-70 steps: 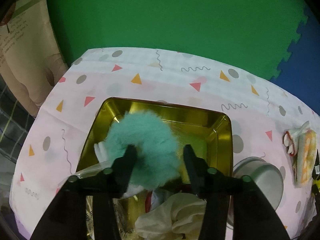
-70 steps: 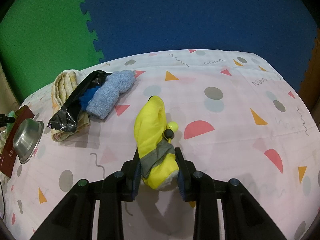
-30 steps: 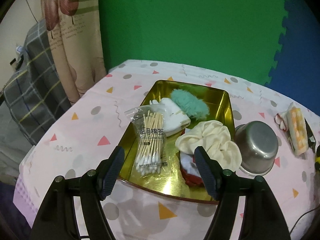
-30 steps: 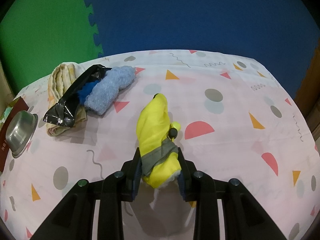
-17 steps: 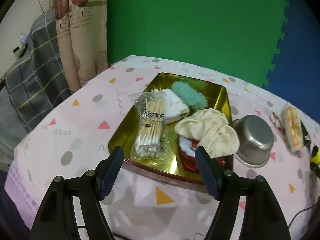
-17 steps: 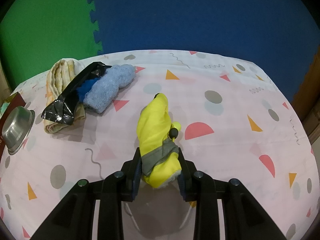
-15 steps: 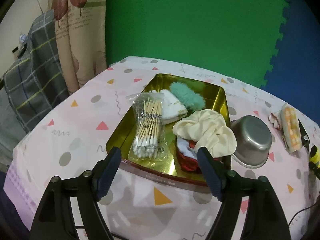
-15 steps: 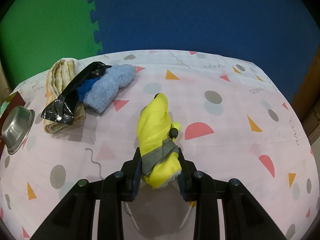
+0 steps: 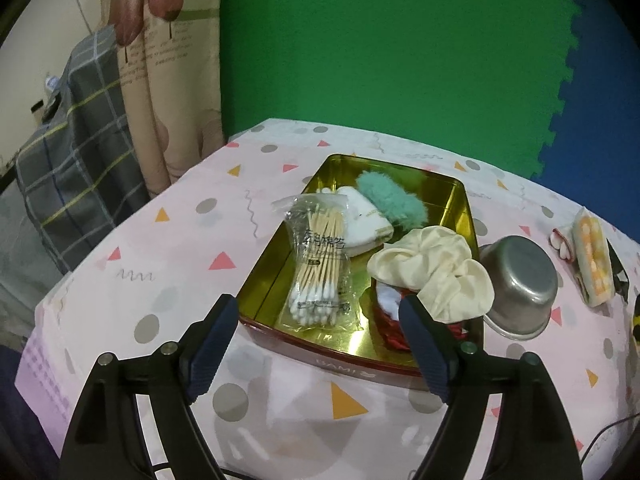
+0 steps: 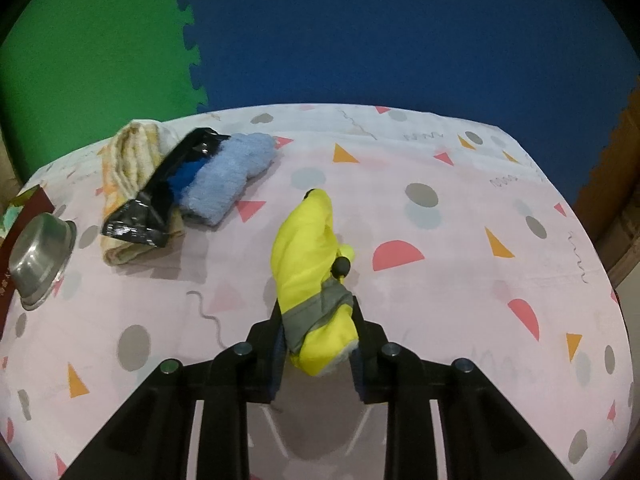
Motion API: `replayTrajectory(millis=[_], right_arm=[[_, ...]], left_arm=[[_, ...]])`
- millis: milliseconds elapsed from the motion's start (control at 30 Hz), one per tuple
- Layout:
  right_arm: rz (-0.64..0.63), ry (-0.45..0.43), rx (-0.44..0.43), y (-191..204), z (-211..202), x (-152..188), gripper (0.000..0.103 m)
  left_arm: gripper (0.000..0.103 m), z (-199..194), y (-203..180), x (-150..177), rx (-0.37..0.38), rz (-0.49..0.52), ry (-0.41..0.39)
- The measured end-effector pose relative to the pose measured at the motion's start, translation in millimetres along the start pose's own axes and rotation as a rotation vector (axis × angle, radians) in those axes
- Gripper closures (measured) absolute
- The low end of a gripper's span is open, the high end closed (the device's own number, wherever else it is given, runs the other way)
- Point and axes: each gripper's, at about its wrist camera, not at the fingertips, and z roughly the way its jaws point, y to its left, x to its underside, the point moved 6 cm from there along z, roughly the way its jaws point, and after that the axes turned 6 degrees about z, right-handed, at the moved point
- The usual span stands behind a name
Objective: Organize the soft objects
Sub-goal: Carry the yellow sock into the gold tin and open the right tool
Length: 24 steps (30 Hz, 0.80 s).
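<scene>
Right gripper (image 10: 318,344): clamped on the near end of a yellow pouch (image 10: 308,248), jaws having just been closing further, pads pressed on both flanks where a grey band wraps it. Far end of the pouch pointing away over the pink cloth (image 10: 460,280), a small black bead just beside its right flank (on a yellow cord, it seems). Whether the pouch rests on the cloth or hangs just clear of it: cannot tell.

Left gripper (image 9: 316,344): jaws wide apart and just been opening further, nothing between them, hanging near the front edge of a gold tin (image 9: 276,276).

In the tin: a bag of swabs (image 9: 320,264) at the front left, a white cloth (image 9: 362,216) behind it, a teal puff (image 9: 390,200) toward the back, a cream scrunchie (image 9: 434,272) at the right draped over something red and white (image 9: 390,312) (too hidden to name).

Just beside the tin's right wall: a steel bowl (image 9: 520,292), tilted. Further right, a folded orange towel (image 9: 592,264).

In the right view, well apart from the pouch, to the left: the same towel (image 10: 128,168), a black packet (image 10: 164,196) lying across it, and a blue cloth (image 10: 228,176) touching the packet's right side. Bowl (image 10: 38,256) at the far left edge.
</scene>
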Motion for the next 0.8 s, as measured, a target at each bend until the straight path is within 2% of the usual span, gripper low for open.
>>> replayTrajectory(millis=[233, 433, 800], right_arm=[[-0.009, -0.018, -0.033, 16, -18, 2, 0.077], [-0.031, -0.033, -0.097, 39, -39, 3, 0.077], [-0.136, -0.057, -0.244, 116, -77, 1, 0.077]], left_arm=[[0.023, 4, 4, 3, -0.005, -0.009, 0.024], [0.022, 6, 8, 4, -0.005, -0.031, 0.036], [0.022, 7, 20, 4, -0.032, -0.08, 0.038]])
